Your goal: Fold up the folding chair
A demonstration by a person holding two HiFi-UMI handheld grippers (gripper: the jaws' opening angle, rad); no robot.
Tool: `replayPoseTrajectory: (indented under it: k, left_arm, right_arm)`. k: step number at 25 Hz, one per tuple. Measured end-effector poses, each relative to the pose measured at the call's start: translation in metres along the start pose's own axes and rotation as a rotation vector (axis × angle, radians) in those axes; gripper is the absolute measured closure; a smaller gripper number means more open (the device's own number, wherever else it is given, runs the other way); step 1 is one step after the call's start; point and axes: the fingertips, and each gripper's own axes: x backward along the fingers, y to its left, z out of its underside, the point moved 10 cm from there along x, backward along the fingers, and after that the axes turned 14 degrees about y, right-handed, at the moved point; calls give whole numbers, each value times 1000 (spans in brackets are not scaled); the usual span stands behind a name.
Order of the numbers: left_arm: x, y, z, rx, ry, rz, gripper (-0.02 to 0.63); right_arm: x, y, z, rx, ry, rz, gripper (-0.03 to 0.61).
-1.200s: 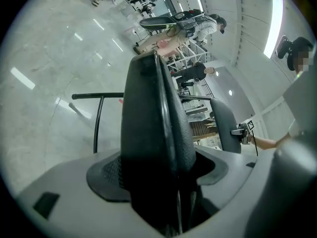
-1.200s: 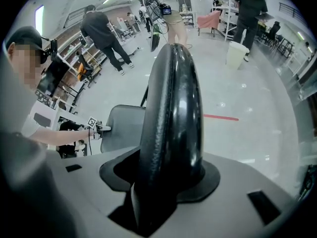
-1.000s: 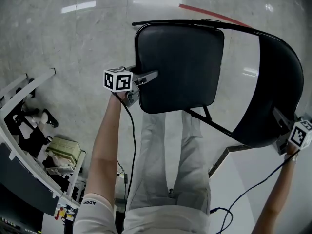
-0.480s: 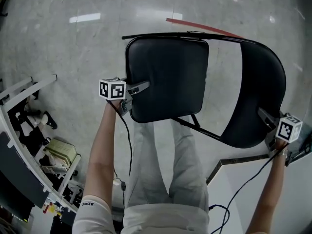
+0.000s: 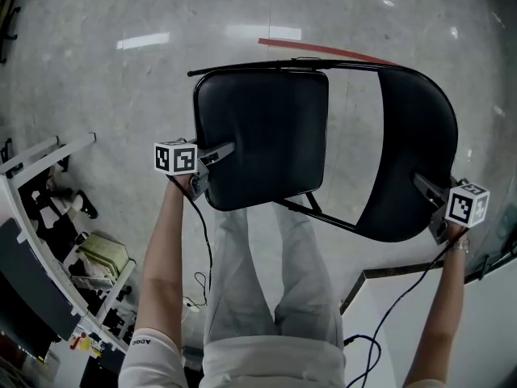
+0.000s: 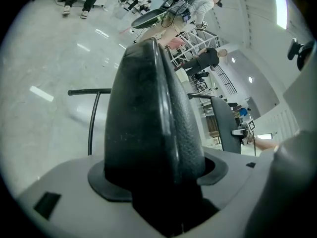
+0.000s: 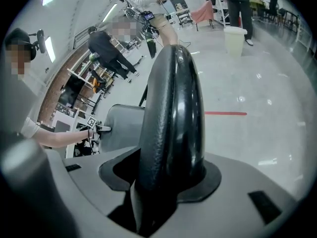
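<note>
A black folding chair is held up off the floor in front of me. In the head view its padded seat [image 5: 262, 136] faces me at the left and its curved backrest [image 5: 408, 164] stands at the right, joined by thin black tubes. My left gripper [image 5: 212, 153] is shut on the seat's left edge [image 6: 148, 128], which fills the left gripper view. My right gripper [image 5: 428, 191] is shut on the backrest's outer edge [image 7: 173, 118], seen edge-on in the right gripper view.
Polished grey floor with a red line [image 5: 323, 51] lies beyond the chair. A white rack with clutter [image 5: 56, 241] stands at the lower left. Cables [image 5: 380, 330] hang by my legs [image 5: 266, 281]. Other people [image 7: 106, 48] and equipment stand in the background.
Both grippers have carried the chair to the left in the head view. The seat and the backrest now stand closer together, and the right gripper has come inward and up in the picture.
</note>
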Motion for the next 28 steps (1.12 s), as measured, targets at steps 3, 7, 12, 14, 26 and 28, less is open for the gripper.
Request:
replayPoseTrajectory:
  k: [3, 7, 12, 14, 26, 28]
  left_arm:
    - [1, -4, 1, 11, 2, -8, 264]
    - [2, -9, 2, 45, 17, -16, 264]
    - [-3, -16, 1, 60, 31, -28, 264]
    - [-6, -21, -1, 59, 31, -37, 264]
    - [-12, -95, -7, -45, 72, -20, 265]
    - [-12, -110, -8, -92, 104, -20, 265]
  right_arm:
    - [-1, -4, 2, 3, -6, 0, 362]
    - [0, -3, 1, 11, -8, 13, 359]
    - [1, -6, 3, 24, -10, 30, 359]
    - [4, -4, 3, 28, -6, 41, 359]
    - [59, 17, 7, 60, -37, 64, 359]
    - [72, 24, 9, 57, -65, 15, 359]
